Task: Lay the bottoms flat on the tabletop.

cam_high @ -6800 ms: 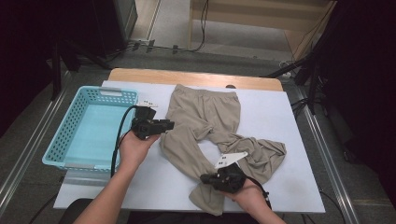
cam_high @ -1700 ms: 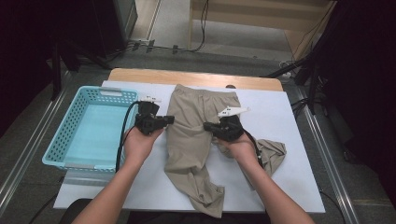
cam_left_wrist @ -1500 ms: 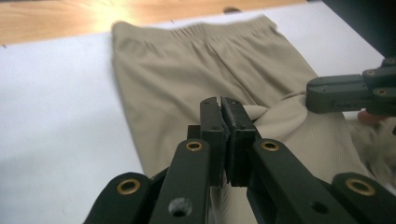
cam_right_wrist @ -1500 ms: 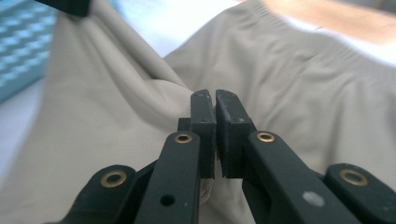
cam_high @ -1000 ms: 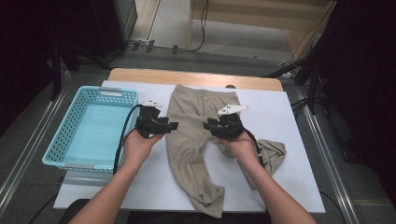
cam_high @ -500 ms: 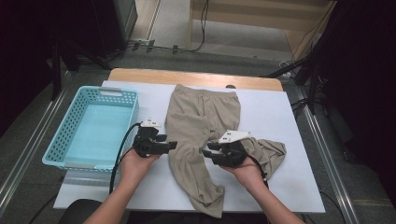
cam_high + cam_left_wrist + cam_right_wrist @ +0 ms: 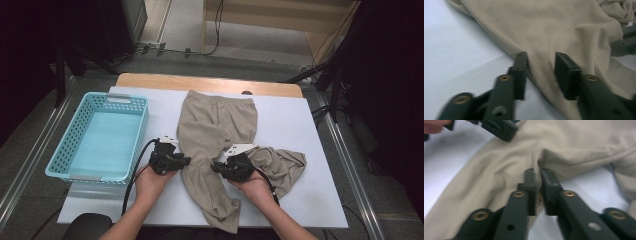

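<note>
Your right gripper (image 7: 537, 176) pinches the beige trousers (image 7: 215, 125) lying mid-table; your left gripper (image 7: 540, 62), closing, straddles their edge with slack jaws. No readable writing on the trousers or basket (image 7: 65, 145).

This looks like a lab or recording studio rather than a home. The worktop (image 7: 320, 130) is a white sheet laid over a wooden board, set inside bare metal rails (image 7: 30, 165) at left and right. Black cables (image 7: 215, 30) trail over the grey floor (image 7: 185, 25) at the far side, and dark stands (image 7: 335, 75) and curtains surround it.
</note>
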The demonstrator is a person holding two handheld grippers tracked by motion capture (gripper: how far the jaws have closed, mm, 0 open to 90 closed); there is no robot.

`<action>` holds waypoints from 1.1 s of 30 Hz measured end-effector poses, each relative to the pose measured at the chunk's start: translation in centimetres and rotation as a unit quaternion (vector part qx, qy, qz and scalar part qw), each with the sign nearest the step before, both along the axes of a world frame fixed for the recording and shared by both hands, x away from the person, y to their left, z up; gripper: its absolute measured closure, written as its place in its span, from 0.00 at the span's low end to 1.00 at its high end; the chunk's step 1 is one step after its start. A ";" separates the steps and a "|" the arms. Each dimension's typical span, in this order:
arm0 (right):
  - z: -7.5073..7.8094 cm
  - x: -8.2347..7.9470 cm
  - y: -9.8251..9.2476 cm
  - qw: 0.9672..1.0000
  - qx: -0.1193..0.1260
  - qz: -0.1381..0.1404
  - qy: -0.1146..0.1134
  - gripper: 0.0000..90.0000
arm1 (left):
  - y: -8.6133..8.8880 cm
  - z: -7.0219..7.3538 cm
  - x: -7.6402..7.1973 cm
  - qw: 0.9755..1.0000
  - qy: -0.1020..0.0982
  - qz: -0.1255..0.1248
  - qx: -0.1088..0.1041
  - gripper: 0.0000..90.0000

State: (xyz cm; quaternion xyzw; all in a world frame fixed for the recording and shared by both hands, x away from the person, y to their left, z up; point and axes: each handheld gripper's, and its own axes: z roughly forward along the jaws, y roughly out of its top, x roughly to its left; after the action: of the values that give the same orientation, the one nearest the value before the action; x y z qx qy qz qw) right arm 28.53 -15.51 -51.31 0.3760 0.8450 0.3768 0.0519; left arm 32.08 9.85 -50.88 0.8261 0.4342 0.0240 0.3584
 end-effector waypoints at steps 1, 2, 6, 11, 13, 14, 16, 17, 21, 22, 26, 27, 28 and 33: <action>0.0 0.1 -0.2 1.000 0.001 0.000 0.004 0.94 | -0.2 0.0 0.1 1.000 0.010 -0.007 0.000 0.82; 0.2 0.2 -0.7 1.000 -0.002 -0.005 0.005 0.94 | -0.4 -0.2 0.0 1.000 0.012 -0.010 -0.001 0.93; 1.1 0.3 -2.6 1.000 0.008 -0.017 0.014 0.94 | -0.3 0.1 0.6 1.000 0.025 -0.010 -0.002 0.98; 2.1 0.3 -3.0 1.000 0.016 -0.020 -0.005 0.94 | 0.5 3.1 1.7 1.000 -0.019 0.009 -0.022 0.98; 2.8 0.7 -2.7 0.999 0.021 -0.019 -0.019 0.94 | 0.5 3.9 2.1 0.999 -0.029 0.012 -0.020 0.97; 3.1 0.9 -2.5 0.999 0.023 -0.023 -0.026 0.94 | 0.4 4.3 2.4 0.999 -0.037 0.012 -0.020 0.97; 3.7 1.8 -2.1 0.999 0.026 -0.022 -0.034 0.94 | 0.3 5.3 3.2 0.998 -0.053 0.018 -0.010 0.97; 3.9 2.0 -1.9 0.999 0.028 -0.023 -0.036 0.94 | 0.4 5.9 3.8 0.998 -0.059 0.022 -0.013 0.97; 5.1 3.7 -1.6 0.998 0.036 -0.031 -0.052 0.93 | 0.9 7.4 6.1 0.997 -0.061 0.037 -0.025 0.97; 5.3 4.4 -1.6 0.997 0.040 -0.038 -0.055 0.93 | 1.0 7.7 6.7 0.997 -0.060 0.041 -0.031 0.97; 5.5 7.0 -1.7 0.996 0.048 -0.062 -0.049 0.93 | 0.9 8.2 8.3 0.996 -0.069 0.053 -0.025 0.97; 5.5 7.4 -1.7 0.995 0.044 -0.069 -0.052 0.91 | 0.8 8.2 8.7 0.996 -0.071 0.056 -0.026 0.95; 5.3 8.1 -1.7 0.994 0.035 -0.084 -0.058 0.84 | 0.7 8.1 9.0 0.995 -0.071 0.061 -0.029 0.92; 5.1 8.0 -2.3 0.992 0.020 -0.111 -0.054 0.77 | 0.7 7.4 7.9 0.997 -0.059 0.034 -0.025 0.67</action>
State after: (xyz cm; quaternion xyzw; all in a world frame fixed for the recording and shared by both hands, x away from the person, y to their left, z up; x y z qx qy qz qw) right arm 36.53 -17.79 -46.21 0.4473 0.7865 0.4049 0.1316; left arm 40.02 10.56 -43.45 0.7989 0.4404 0.0742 0.4029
